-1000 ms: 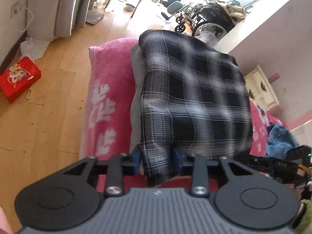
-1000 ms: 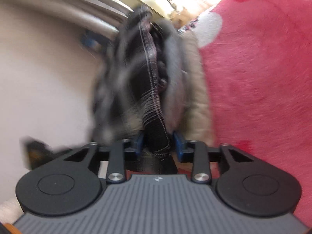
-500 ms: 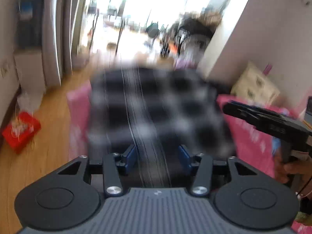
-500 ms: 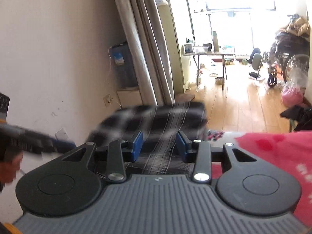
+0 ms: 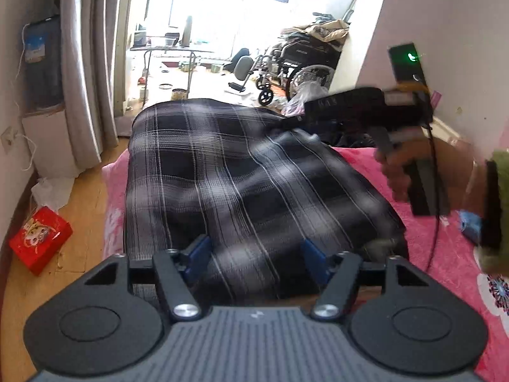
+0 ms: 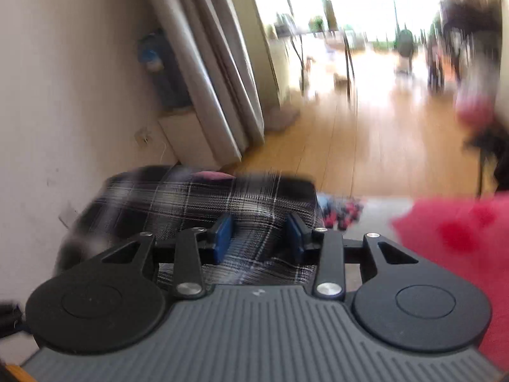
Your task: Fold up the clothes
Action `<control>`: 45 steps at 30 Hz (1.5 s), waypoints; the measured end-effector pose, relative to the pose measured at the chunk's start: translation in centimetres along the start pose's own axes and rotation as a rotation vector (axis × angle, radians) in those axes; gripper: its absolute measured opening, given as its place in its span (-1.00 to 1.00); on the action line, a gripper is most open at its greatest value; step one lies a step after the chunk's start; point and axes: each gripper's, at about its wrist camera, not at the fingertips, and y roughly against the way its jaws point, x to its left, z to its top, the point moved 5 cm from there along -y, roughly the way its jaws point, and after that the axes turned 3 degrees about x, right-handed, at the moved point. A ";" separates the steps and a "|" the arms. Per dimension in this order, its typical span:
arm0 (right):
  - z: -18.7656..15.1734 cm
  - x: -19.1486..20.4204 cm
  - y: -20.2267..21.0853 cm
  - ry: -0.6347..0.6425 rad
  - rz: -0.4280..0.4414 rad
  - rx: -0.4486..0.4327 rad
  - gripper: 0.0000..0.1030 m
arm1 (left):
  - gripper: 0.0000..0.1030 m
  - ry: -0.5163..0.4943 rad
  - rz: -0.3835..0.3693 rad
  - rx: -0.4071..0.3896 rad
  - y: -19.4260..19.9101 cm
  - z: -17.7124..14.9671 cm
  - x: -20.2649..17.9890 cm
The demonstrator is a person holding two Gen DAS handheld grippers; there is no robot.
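Observation:
A black-and-white plaid garment point(image 5: 241, 184) lies folded on the pink blanket point(image 5: 445, 254) of the bed. My left gripper point(image 5: 256, 258) is open just above its near edge, blue pads wide apart. My right gripper point(image 6: 259, 234) is open too, over the same plaid cloth point(image 6: 203, 197) near its edge. The right gripper also shows in the left wrist view point(image 5: 359, 108), held by a hand at the garment's far right corner. The right wrist view is blurred.
A red box point(image 5: 39, 242) lies on the wooden floor point(image 5: 38, 286) left of the bed. Grey curtains point(image 5: 89, 73), a white cabinet point(image 5: 47, 140) and a wheelchair point(image 5: 296, 67) stand beyond. Blue clothing point(image 5: 470, 226) lies at the right.
Both grippers have let go of the plaid garment and opened. The garment was swung flat and has dropped onto the bed; both grippers have pulled back from it.

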 end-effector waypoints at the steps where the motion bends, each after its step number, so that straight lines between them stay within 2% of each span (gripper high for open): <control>1: 0.7 0.2 0.8 -0.009 0.006 -0.022 -0.35 | 0.35 -0.001 0.000 0.001 0.0 -0.1 0.0; 3: 1.9 1.4 2.0 0.001 0.035 -0.049 -0.35 | 0.35 0.001 -0.006 -0.003 0.1 -0.5 0.0; 7: 3.6 7.7 1.9 0.177 0.171 -0.013 -0.34 | 0.35 0.003 -0.012 -0.004 0.1 -1.0 -0.1; 10: 3.2 11.7 -2.3 0.277 0.225 0.070 -0.35 | 0.35 0.008 -0.016 -0.008 0.0 -1.2 0.0; 11: 2.8 12.7 -4.1 0.277 0.229 0.112 -0.35 | 0.35 0.009 -0.017 -0.009 -0.1 -1.2 0.1; 13: 2.2 12.8 -7.1 0.266 0.164 0.180 -0.41 | 0.34 0.013 -0.017 -0.014 0.0 -1.1 0.1; 15: 2.9 11.3 -7.2 0.168 0.165 0.171 -0.45 | 0.34 0.033 -0.031 -0.010 0.2 -0.9 0.2; 18: 3.4 9.3 0.2 0.044 0.214 0.038 -0.42 | 0.34 0.087 -0.062 -0.002 1.2 -0.7 0.5; 19: 2.7 8.7 3.8 0.037 0.209 0.004 -0.42 | 0.34 0.105 -0.076 0.003 1.6 -0.6 0.5; 21: 1.0 6.9 9.6 0.006 0.147 -0.004 -0.40 | 0.34 0.137 -0.098 0.013 3.0 -0.7 0.5; 24: -4.4 5.7 19.4 -0.011 -0.003 0.107 -0.40 | 0.36 0.153 -0.103 0.031 5.9 -0.6 0.2; 25: -6.6 5.7 22.4 -0.001 -0.070 0.168 -0.40 | 0.36 0.152 -0.103 0.050 6.9 -0.4 0.1; 27: -9.6 6.4 26.8 -0.019 -0.152 0.285 -0.38 | 0.36 0.126 -0.106 0.101 9.2 0.2 -0.3; 29: -12.1 7.2 30.8 -0.050 -0.216 0.393 -0.39 | 0.37 0.035 -0.041 0.127 11.9 1.4 -0.7; 31: -12.2 8.5 33.3 -0.052 -0.245 0.433 -0.32 | 0.54 -0.013 0.064 0.124 15.2 2.7 -0.9; 33: -10.5 9.8 35.5 -0.041 -0.249 0.403 -0.11 | 0.62 0.001 0.129 0.112 18.6 3.9 -1.7; 34: -9.6 10.6 36.6 -0.033 -0.246 0.367 0.07 | 0.68 0.024 0.149 0.105 20.1 4.5 -2.2; 39: -5.4 11.7 39.8 0.078 -0.208 0.175 0.63 | 0.76 0.162 0.225 0.055 25.7 6.5 -6.2; 43: -4.2 10.5 42.4 0.088 -0.112 0.077 0.73 | 0.86 0.233 0.289 0.002 28.3 7.2 -11.3; 45: -4.5 9.1 43.4 0.071 -0.078 0.069 0.73 | 0.86 0.288 0.300 0.002 29.6 6.6 -14.0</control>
